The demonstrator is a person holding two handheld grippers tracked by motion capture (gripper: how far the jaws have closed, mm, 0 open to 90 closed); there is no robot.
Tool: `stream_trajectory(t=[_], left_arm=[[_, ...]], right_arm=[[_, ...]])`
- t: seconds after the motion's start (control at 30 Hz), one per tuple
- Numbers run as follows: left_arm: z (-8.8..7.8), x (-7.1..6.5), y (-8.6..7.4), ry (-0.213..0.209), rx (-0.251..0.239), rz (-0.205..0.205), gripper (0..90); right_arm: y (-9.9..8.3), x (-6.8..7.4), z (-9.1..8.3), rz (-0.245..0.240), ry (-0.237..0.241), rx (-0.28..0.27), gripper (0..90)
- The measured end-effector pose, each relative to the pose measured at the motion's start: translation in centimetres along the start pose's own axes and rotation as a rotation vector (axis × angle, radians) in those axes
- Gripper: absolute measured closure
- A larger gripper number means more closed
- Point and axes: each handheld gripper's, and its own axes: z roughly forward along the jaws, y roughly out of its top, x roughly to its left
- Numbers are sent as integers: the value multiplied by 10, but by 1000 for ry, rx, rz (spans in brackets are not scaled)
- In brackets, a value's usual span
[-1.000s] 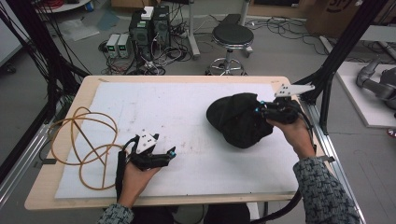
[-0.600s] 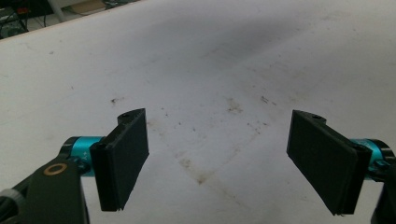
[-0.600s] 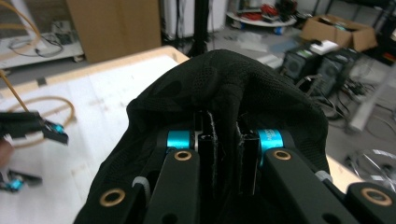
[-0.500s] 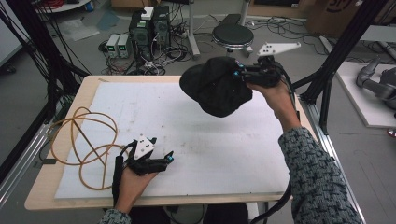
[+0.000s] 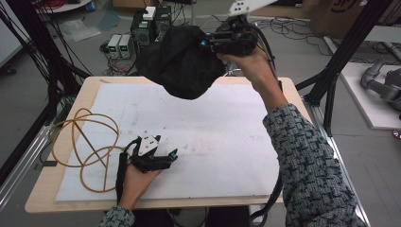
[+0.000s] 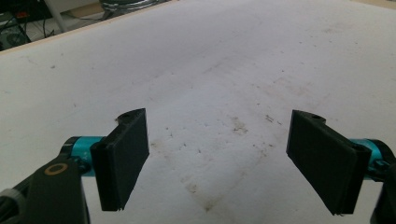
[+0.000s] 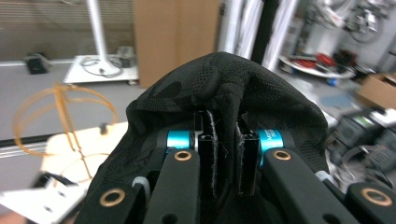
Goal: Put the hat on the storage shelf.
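A: What has moved since the earlier frame?
B: Item one, black cloth (image 5: pixel 182 61): lifted off the table and carried up toward the far edge; it now hangs in the air above the far side of the white mat (image 5: pixel 189 137), touching nothing below. The left gripper has stayed put.

A: Largest first, then.
B: Table (image 5: pixel 302 106), wooden rim, covered by the white mat, faintly stained. Next, the black cloth, bunched and drooping. Next, a loop of orange cord (image 5: pixel 82 146) lying at the table's left edge, partly on the mat.

A: And the grippers?
B: Right gripper (image 7: pixel 227 158): raised, jaws pressed together, pinching a fold of the cloth. Left gripper (image 6: pixel 219 163): resting near the mat's near edge, just beside the cord, jaws spread wide, nothing between them.
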Motion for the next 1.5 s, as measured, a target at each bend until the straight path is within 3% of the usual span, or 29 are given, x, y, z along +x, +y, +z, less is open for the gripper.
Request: stream_trajectory(t=[0.1,0.13,0.17,0.2,0.3,0.33,0.63,1.1,1.5], left_arm=[[1,-1,1,-3,2,3,212],[1,-1,1,-6,-2,6,212],[1,-1,1,-6,-2,6,212],[1,-1,2,-7,-3,9,213],[2,-2,2,-7,-5,9,213],[1,-2,2,-8,-5,9,213],[-2,-2,2,-6,-3,18,215],[3,-3,2,-10,1,16,215],[3,-3,2,-4,2,17,216]], right_arm=[[11,8,10,-13,35,-8,840],[21,16,23,-25,77,-17,841],[21,16,23,-25,77,-17,841],[29,24,36,-27,120,-25,840],[34,31,47,-33,159,-27,840],[40,41,61,-40,204,-27,840],[49,65,110,-67,315,-2,839],[51,83,147,-49,444,-23,838],[45,107,181,-40,539,32,831]])
